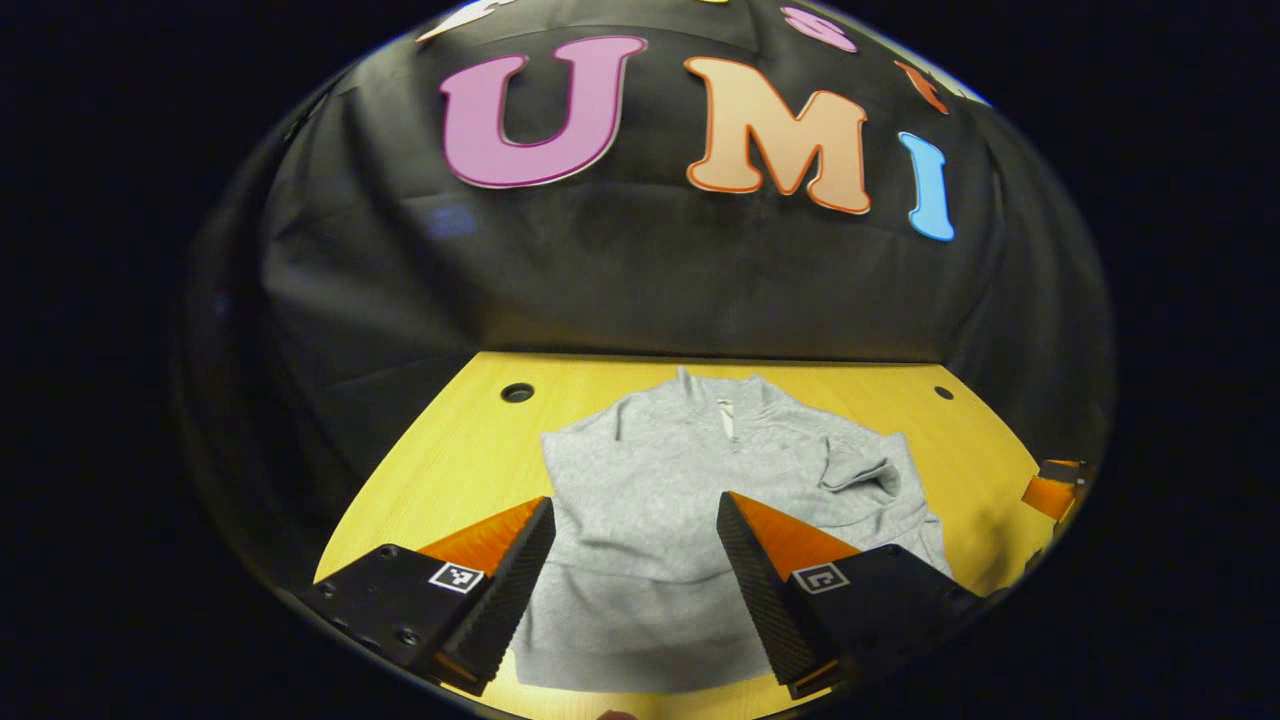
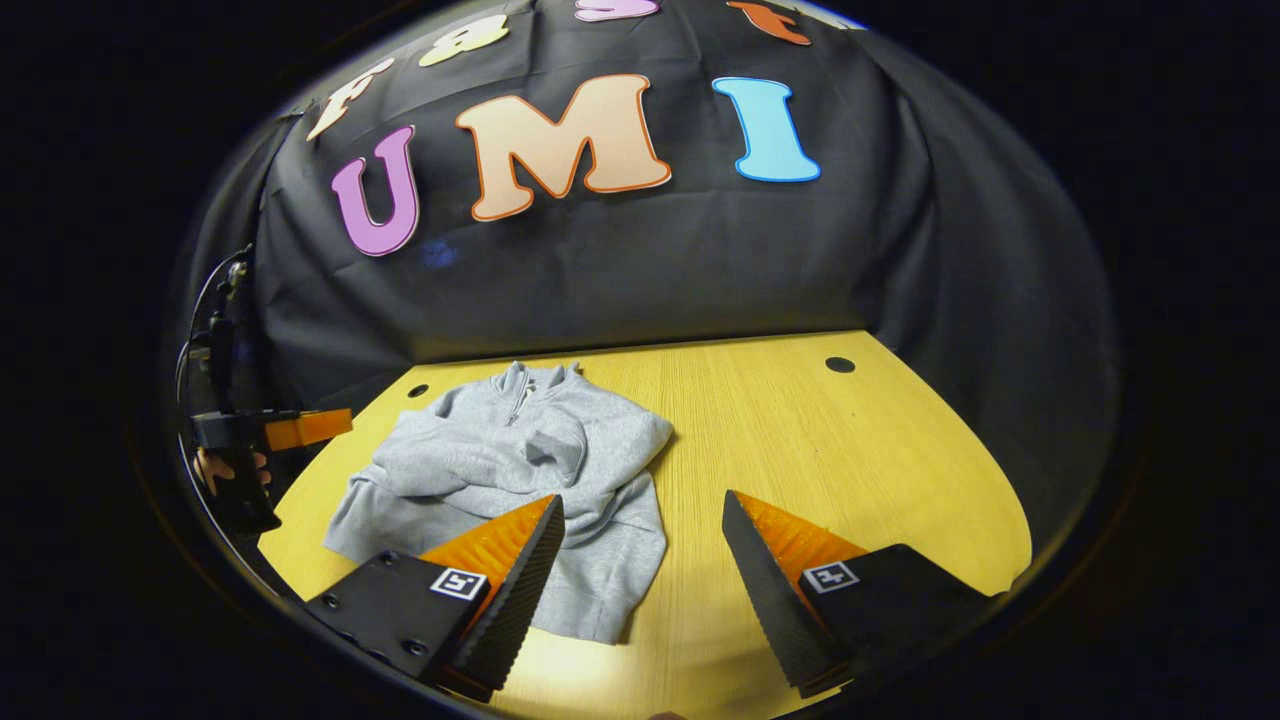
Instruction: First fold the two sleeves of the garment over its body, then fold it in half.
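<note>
Holding both tools spread and empty above the tabletop (image 2: 800,420), we are hovering the left tool (image 1: 635,560) and right tool (image 2: 640,560) near the grey garment (image 1: 680,500), sleeves seemingly already folded across its body, readying the halving fold.

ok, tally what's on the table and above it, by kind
Grey zip-neck garment: 1
Tongs, both open: 2, left, right
Round holes in the tabletop: 2, far left, far right
Total: 5
</note>
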Available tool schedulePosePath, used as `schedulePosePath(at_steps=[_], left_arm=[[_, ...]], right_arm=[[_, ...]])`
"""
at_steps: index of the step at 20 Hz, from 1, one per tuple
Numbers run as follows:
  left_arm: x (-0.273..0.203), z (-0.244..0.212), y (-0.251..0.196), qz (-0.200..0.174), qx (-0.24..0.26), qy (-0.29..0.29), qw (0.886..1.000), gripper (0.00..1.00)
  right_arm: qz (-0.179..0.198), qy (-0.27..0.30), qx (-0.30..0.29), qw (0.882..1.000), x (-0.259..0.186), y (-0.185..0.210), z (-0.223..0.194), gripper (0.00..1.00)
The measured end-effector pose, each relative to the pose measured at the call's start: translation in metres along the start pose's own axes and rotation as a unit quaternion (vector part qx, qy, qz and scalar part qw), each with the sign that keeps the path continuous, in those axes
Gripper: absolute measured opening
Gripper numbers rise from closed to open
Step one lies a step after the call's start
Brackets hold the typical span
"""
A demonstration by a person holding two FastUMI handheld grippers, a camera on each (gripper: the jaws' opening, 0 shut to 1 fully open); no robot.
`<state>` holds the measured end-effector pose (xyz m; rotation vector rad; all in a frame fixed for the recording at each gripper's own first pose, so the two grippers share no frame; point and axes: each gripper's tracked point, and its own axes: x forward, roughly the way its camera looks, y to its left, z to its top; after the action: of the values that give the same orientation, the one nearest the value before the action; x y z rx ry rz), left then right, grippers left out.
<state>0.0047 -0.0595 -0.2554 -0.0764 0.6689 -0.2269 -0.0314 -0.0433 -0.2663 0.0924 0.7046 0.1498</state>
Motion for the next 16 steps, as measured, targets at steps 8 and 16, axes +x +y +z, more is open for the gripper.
schedulePosePath(at_steps=[8, 16], left_arm=[[-0.025, -0.098, 0.042, 0.027, -0.011, 0.079, 0.996, 0.95], [-0.025, -0.163, 0.051, 0.021, -0.045, 0.138, 0.989, 0.96]], right_arm=[[0.002, 0.052, -0.016, 0.998, 0.016, 0.020, -0.051, 0.96], [0.004, 0.119, -0.025, 0.993, 0.024, 0.034, -0.103, 0.96]])
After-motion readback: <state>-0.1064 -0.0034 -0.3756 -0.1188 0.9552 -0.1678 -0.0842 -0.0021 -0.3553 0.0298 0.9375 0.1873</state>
